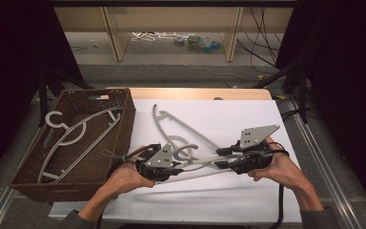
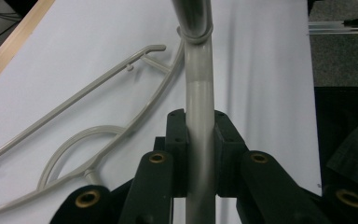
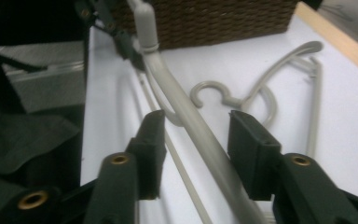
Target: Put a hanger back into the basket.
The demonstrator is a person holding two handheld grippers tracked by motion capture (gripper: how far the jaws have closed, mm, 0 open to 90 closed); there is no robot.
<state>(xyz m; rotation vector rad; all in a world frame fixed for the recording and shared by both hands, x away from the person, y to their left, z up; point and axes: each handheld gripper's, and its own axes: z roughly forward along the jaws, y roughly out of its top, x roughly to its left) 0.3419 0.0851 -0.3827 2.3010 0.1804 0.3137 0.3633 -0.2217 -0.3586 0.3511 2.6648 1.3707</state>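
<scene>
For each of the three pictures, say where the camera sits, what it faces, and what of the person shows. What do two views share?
High view: above the table's near edge, facing the grey hanger; both forearms show.
Left gripper view: on the left hand-held gripper, shut on that hanger's bar.
Right gripper view: on the right hand-held gripper, jaws apart around the bar, facing the wicker basket.
Both gripper views share the second hanger lying on the table.

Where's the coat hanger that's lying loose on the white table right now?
In the high view the loose hanger lies flat on the white table, right of the wicker basket and just beyond the hanger held by the two grippers.
</scene>
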